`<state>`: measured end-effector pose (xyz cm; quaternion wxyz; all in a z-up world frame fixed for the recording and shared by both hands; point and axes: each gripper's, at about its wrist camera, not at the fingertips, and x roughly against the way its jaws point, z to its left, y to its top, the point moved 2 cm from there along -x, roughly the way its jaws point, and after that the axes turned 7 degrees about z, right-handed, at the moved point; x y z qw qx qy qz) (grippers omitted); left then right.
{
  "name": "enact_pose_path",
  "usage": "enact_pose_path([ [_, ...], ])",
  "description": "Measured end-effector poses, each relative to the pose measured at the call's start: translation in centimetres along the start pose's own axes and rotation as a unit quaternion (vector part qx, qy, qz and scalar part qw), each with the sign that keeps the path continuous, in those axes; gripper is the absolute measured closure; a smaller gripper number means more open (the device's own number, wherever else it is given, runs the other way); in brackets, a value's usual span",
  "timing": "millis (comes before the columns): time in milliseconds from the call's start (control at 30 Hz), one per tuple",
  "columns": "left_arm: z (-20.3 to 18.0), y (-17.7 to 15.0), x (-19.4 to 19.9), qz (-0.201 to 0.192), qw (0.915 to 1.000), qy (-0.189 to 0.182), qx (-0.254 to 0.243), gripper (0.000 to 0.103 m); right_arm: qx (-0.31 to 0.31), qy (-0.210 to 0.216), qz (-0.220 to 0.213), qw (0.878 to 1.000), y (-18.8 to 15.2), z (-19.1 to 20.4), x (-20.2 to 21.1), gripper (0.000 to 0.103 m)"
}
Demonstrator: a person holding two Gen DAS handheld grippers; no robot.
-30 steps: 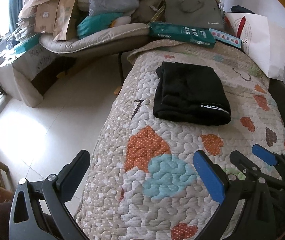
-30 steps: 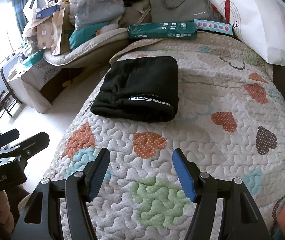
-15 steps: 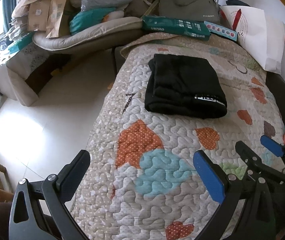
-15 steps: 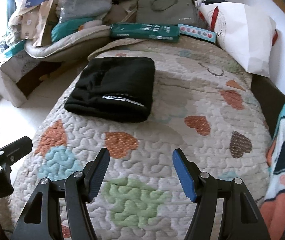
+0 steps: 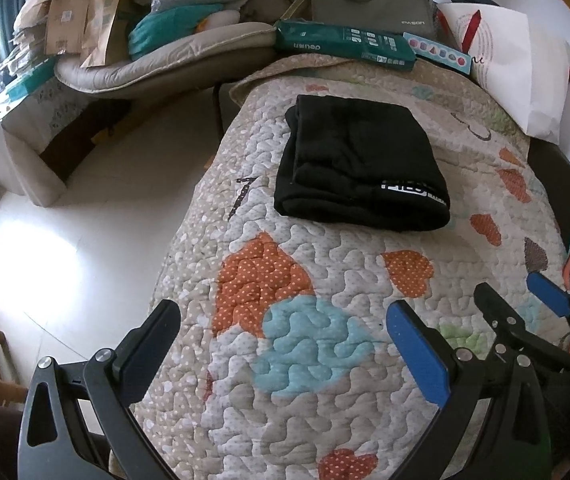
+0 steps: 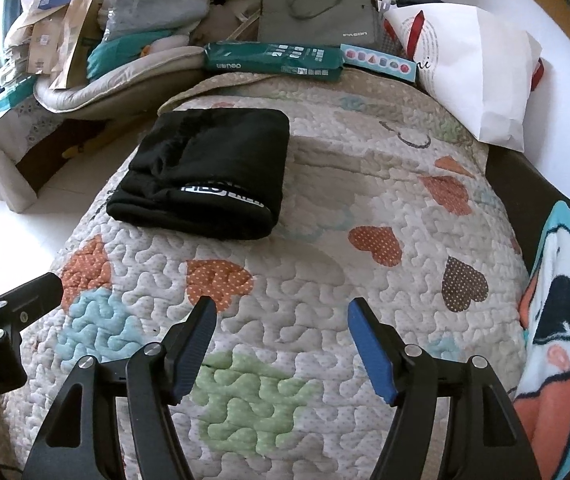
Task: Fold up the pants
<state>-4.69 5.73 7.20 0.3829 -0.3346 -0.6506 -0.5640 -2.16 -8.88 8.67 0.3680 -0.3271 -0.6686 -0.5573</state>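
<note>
Both grippers, left (image 5: 285, 332) and right (image 6: 281, 324), hang apart (empty) since the pants (image 5: 361, 168) lie folded on the quilt (image 5: 325, 400).

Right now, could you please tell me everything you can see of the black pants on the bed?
The black pants lie folded into a compact, thick rectangle of several layers, flat on the quilted bedspread near its left edge. The fabric looks soft and matte, like fleece or jersey. A white printed logo band shows on the top layer near the closest folded edge; its letters are too blurred to read. Only the quilt touches them; both claws are well short of them.
</note>
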Motion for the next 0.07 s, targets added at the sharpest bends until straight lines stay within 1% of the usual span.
enact_pose_path([
  [67, -0.10, -0.05, -0.36, 0.004, 1.0000, -0.005, -0.002, 0.000, -0.003, 0.000, 0.004, 1.000, -0.01, -0.18, -0.20, 0.029],
])
